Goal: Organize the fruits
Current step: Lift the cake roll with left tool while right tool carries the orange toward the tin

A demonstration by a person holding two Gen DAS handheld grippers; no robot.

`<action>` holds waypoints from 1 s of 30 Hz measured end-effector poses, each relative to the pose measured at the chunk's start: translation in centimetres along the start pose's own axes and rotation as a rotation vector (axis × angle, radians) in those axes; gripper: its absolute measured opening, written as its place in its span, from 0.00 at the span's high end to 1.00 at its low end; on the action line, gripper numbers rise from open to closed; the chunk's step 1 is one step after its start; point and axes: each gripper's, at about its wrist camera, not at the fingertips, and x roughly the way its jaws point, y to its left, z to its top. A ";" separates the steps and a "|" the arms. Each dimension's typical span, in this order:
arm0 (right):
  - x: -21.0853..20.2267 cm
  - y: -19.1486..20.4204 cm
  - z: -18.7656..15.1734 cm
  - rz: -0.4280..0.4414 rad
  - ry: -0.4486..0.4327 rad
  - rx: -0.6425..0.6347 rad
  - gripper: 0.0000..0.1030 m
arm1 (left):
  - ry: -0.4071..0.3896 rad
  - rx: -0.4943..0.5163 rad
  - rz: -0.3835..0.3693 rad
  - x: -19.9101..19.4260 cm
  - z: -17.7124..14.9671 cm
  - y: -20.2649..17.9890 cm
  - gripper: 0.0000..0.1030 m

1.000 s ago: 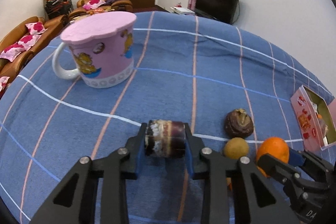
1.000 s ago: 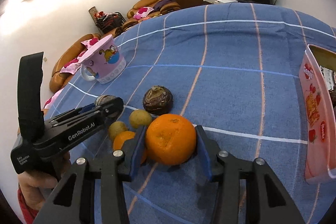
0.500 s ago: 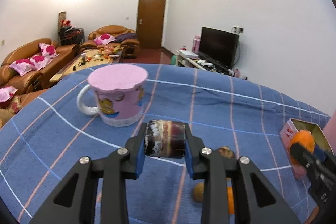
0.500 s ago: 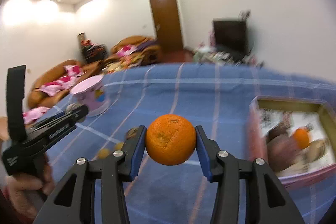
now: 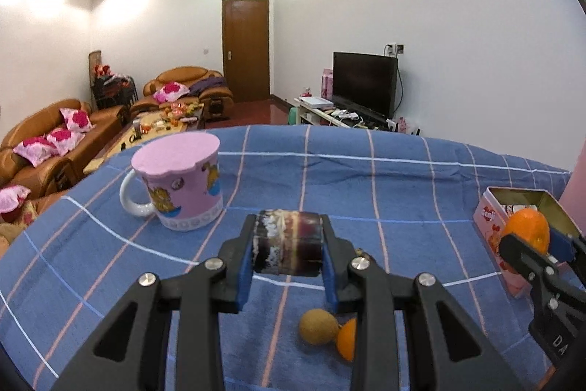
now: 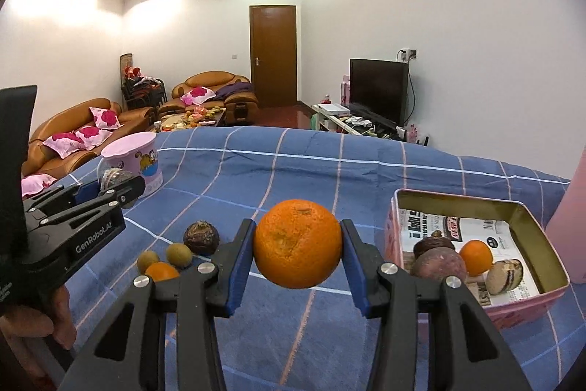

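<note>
My left gripper (image 5: pixel 287 244) is shut on a short dark purple cane piece (image 5: pixel 289 246), held above the blue checked cloth (image 5: pixel 366 178). My right gripper (image 6: pixel 298 244) is shut on a large orange (image 6: pixel 297 242), raised over the cloth just left of the open pink tin (image 6: pixel 399 207). The tin holds a dark brown fruit (image 6: pixel 437 259), a small orange (image 6: pixel 476 257) and a striped pale piece (image 6: pixel 505 275). On the cloth lie a dark brown fruit (image 6: pixel 201 237), two tan fruits (image 6: pixel 179 254) and a small orange (image 6: pixel 161 272).
A pink lidded mug (image 5: pixel 181 185) stands at the back left of the table. A tall pink object (image 6: pixel 575 226) rises beside the tin at the right edge. A hand (image 6: pixel 55 317) holds the left gripper's handle. Sofas, a door and a television fill the room behind.
Both grippers have risen from the cloth and tilted up, each keeping its load. The right one has carried the orange away from the fruit pile to beside the tin.
</note>
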 end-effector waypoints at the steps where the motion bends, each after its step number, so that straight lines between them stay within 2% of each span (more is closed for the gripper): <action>1: 0.0 -0.1 -0.2 0.000 0.000 -0.001 0.54 | 0.004 -0.006 0.002 -0.1 -0.1 -0.1 0.68; 13: -1.1 -2.6 -0.9 -0.009 0.012 0.008 0.53 | 0.002 0.050 -0.016 -1.6 -1.1 -4.8 0.68; 30: -3.2 -8.5 -1.5 -0.116 -0.008 0.017 0.53 | 0.003 0.131 -0.114 -2.9 -2.1 -13.3 0.68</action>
